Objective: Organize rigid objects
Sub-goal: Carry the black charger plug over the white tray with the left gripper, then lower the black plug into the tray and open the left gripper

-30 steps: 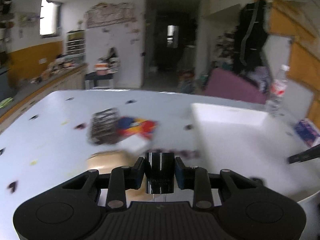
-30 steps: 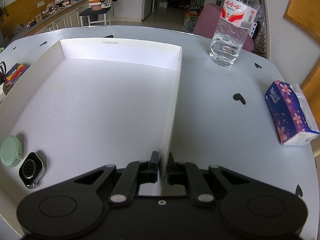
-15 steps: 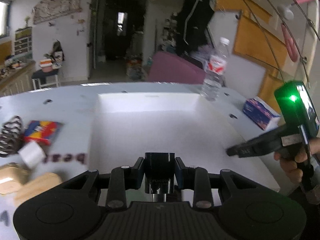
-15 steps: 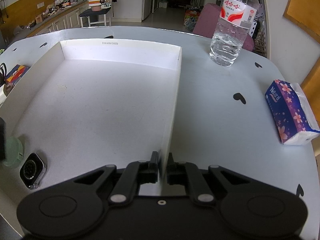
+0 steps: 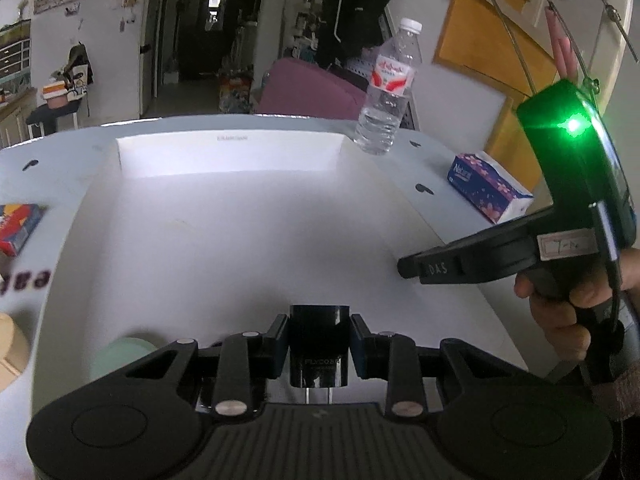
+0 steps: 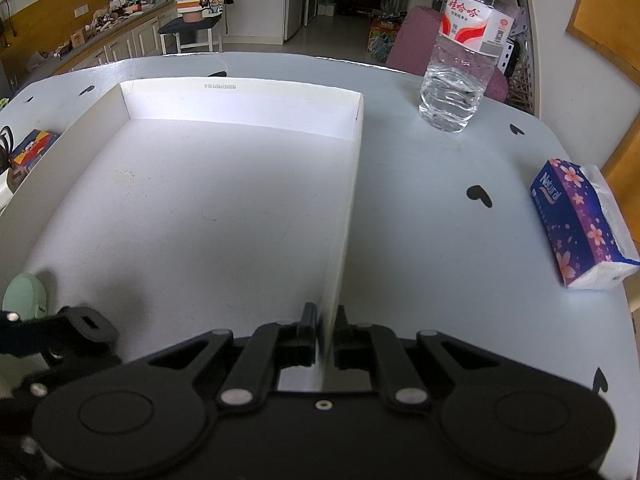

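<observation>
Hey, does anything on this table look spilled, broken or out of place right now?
Nothing stands out. The water bottle stands upright, the tissue pack lies flat, and the white tray sits square, its near wall pinched by the right tool. No spill shows.

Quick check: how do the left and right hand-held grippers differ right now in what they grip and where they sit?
The left hand-held gripper clamps a black plug adapter, prongs toward the camera; the right hand-held gripper pinches the thin side wall of the white cardboard tray. The left one sits over the tray's floor near the pale green round case; the right one sits at the tray's edge. Both are shut on something.
</observation>
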